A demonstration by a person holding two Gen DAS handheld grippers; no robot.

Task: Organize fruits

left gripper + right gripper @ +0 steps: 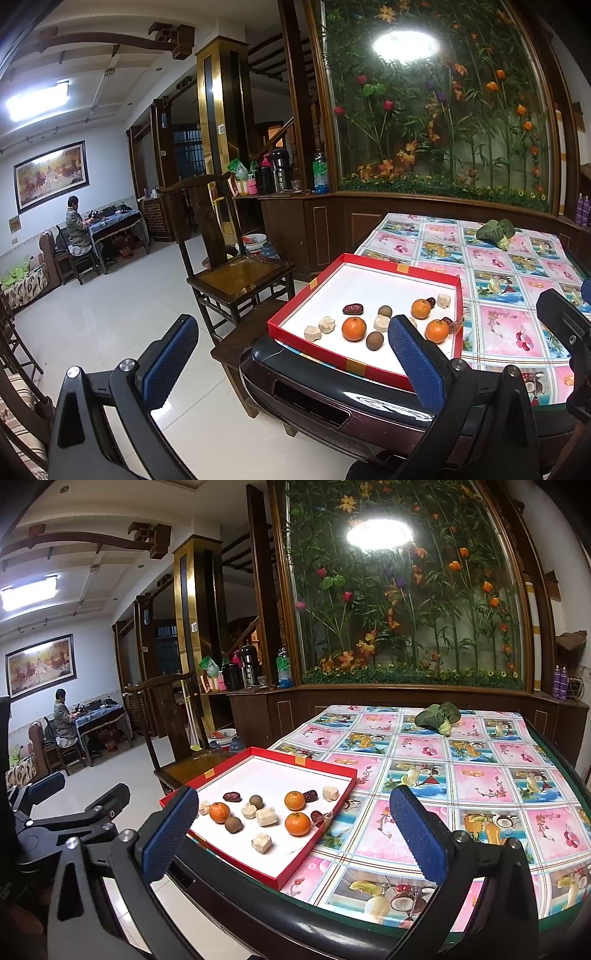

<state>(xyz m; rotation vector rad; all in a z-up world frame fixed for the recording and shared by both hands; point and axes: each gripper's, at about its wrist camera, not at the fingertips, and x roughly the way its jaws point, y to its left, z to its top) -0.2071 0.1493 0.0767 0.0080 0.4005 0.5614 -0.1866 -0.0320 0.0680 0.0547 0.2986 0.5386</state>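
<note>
A shallow red box (369,365) (236,860) with a white floor lies at the table's near left corner. Inside it are three oranges (354,328) (297,824), two brown round fruits (374,340) (233,824), dark red dates (353,308) (231,796) and several pale lumpy pieces (327,325) (261,842). My left gripper (295,356) is open and held off the table's corner, short of the box. Over the table's near edge my right gripper (291,834) is open too, with nothing between its fingers.
The table (480,775) wears a pink and blue fruit-print cloth, with a leafy green vegetable (437,714) (495,230) at its far side. A dark wooden chair (236,273) stands left of the table. A person sits at a distant table (75,225). Behind rises a flower-filled glass cabinet (406,609).
</note>
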